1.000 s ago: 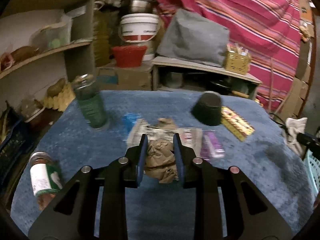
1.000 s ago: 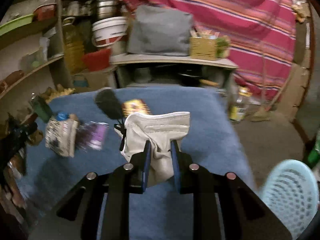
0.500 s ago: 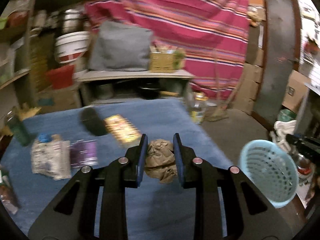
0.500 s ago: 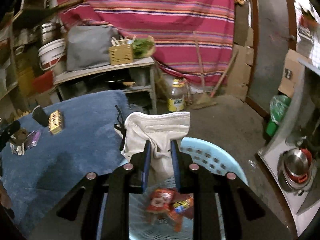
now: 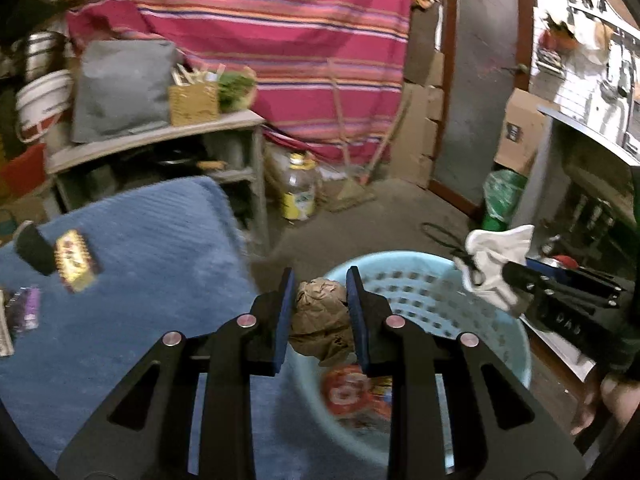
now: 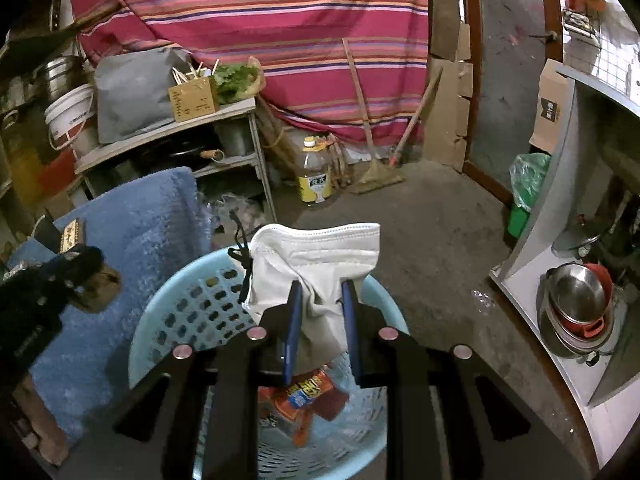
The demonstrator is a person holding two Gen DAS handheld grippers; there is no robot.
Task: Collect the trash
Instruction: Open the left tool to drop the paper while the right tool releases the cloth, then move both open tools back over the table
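My left gripper [image 5: 318, 280] is shut on a crumpled brown paper wad [image 5: 322, 316] and holds it over the near rim of a light blue perforated basket [image 5: 432, 300]. My right gripper [image 6: 320, 292] is shut on a white face mask [image 6: 320, 256] above the same basket [image 6: 192, 308]. Red snack wrappers [image 6: 308, 396] lie in the basket's bottom. The right gripper with the mask [image 5: 492, 268] shows at the right of the left wrist view. The left gripper with the wad [image 6: 96, 284] shows at the left of the right wrist view.
A blue-covered table [image 5: 140, 248] is on the left with a gold packet [image 5: 74, 260], a black cup [image 5: 34, 248] and a purple wrapper [image 5: 24, 308]. A shelf unit [image 6: 168, 132], a yellow oil bottle [image 6: 314, 172] and a metal counter with pots [image 6: 576, 312] surround the floor.
Both grippers swung right from the table toward the basket. The left gripper with the paper wad now hangs at the basket's rim. The right one still holds the mask over it.
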